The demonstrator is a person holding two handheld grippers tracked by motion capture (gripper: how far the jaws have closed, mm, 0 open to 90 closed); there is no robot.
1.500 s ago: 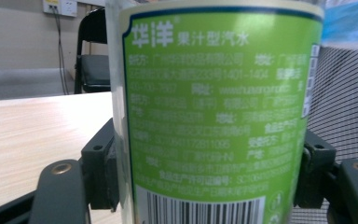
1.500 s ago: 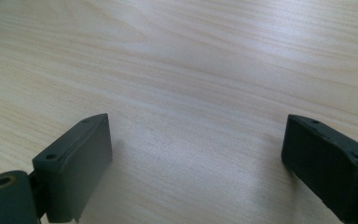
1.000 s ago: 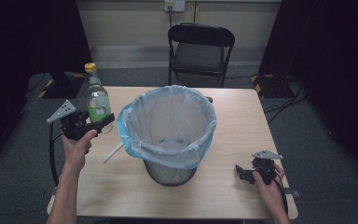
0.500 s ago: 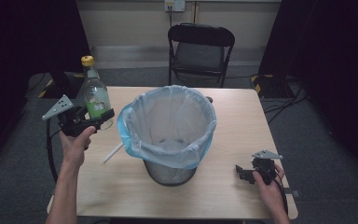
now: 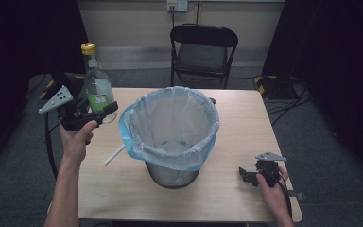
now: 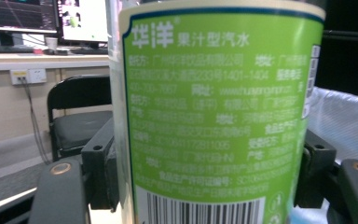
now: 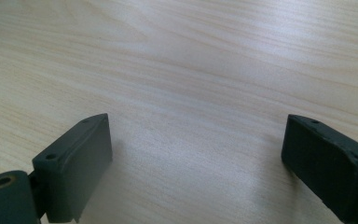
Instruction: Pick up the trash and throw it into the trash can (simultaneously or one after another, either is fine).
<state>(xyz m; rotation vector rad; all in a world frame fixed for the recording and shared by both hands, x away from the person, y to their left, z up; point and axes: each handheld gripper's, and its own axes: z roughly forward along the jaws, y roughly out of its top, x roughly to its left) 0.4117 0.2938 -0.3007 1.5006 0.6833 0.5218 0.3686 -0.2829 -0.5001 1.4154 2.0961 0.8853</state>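
A person's left gripper [image 5: 105,109] clamps a clear bottle [image 5: 97,85] with a green label and yellow cap, holding it upright in the air at about nine o'clock from a mesh waste bin [image 5: 172,135] lined with a pale blue bag. In the left gripper view, the black jaws press against both sides of the bottle's label [image 6: 219,107], with the bag's rim [image 6: 349,116] showing at three o'clock behind it. The bottle sits just beside the bin's rim, over the left edge of the light wooden table [image 5: 236,106]. A white straw [image 5: 114,154] lies flat on the table at about eight o'clock from the bin. At the bin's four o'clock, the right gripper [image 5: 245,175] rests low on the tabletop in the person's hand; the right gripper view shows its jaws spread wide with bare wood [image 7: 191,93] between them. A black folding chair [image 5: 203,47] stands at twelve o'clock beyond the table.
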